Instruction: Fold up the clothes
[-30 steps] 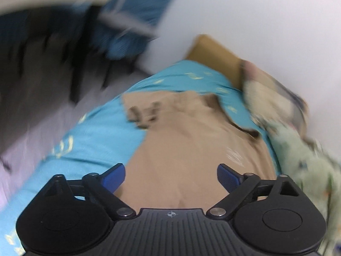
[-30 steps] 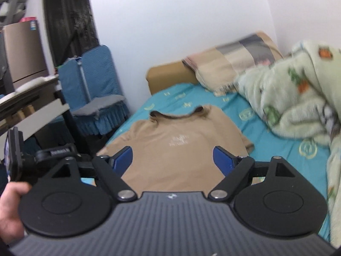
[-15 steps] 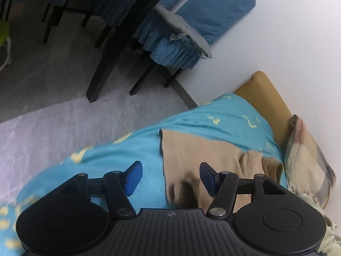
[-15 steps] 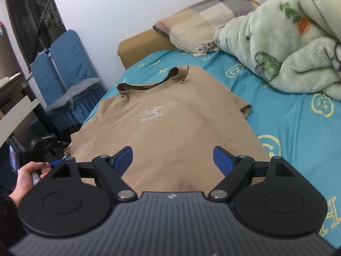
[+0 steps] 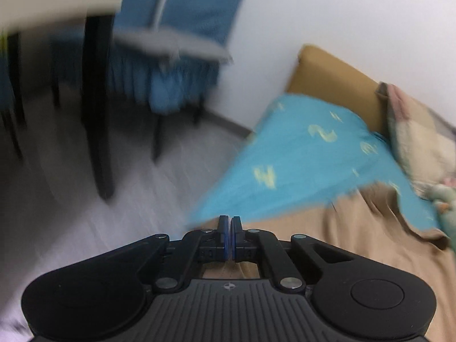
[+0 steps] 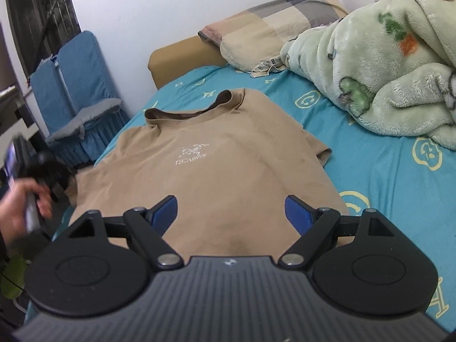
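A tan T-shirt point(image 6: 216, 171) with a small white chest logo lies face up on the turquoise bed sheet point(image 6: 384, 176), collar at the far end. My right gripper point(image 6: 230, 208) hovers open just above the shirt's lower middle, with nothing between its blue pads. In the blurred left wrist view my left gripper point(image 5: 228, 219) is shut at the shirt's point(image 5: 342, 228) left edge, and tan cloth runs up into its closed pads. The right wrist view shows a hand point(image 6: 20, 208) holding that gripper by the shirt's left sleeve.
A blue-covered chair point(image 6: 77, 85) and a dark table leg point(image 5: 97, 114) stand on the floor left of the bed. A checked pillow point(image 6: 270, 25) and a bunched green fleece blanket point(image 6: 384, 65) fill the bed's far right. A tan headboard point(image 6: 182, 57) ends the bed.
My left gripper has swung over to the shirt's left edge and gone from wide open to shut. My right gripper has come down closer over the shirt, still open.
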Demonstrator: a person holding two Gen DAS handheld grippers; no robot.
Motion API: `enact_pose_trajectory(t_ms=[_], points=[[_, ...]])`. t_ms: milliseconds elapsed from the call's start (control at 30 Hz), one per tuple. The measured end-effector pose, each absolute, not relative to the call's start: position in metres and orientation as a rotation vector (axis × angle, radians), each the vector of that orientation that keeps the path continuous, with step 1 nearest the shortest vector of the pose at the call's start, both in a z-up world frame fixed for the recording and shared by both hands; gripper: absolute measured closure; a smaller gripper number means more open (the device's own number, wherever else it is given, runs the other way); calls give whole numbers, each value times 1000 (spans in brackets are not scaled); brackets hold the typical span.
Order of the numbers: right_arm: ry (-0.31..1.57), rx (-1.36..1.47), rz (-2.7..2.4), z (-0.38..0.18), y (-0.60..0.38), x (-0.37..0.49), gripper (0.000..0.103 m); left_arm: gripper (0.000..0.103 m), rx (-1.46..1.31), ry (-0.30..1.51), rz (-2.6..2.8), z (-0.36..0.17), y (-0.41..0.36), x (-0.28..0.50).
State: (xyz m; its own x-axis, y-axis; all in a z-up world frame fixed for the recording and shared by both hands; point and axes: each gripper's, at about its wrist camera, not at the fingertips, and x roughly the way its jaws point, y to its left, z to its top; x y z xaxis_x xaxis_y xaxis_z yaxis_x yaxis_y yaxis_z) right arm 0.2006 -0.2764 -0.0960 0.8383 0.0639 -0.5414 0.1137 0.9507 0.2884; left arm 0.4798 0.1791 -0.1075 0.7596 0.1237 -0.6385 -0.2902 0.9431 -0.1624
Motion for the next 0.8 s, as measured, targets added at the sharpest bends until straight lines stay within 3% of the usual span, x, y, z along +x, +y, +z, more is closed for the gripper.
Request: enact_pose_trajectory(t_ms=[133,233,367,567,800], points=[[583,315,-36,-99,-274,207,19,101,-50,589,337,-79,173,501],[580,286,-41,-100,-271,211,19,98,-105,600,277,-75,169,502],[564,278,-40,-98,-270,212,19,64,-164,629,241,-72,158,472],[547,302,-8,-92,-272,204,19,45,-264,822,64,-68,149,355],[506,267,7,-82,-273,178,19,44,-281,1107,-44,-71,138,195]])
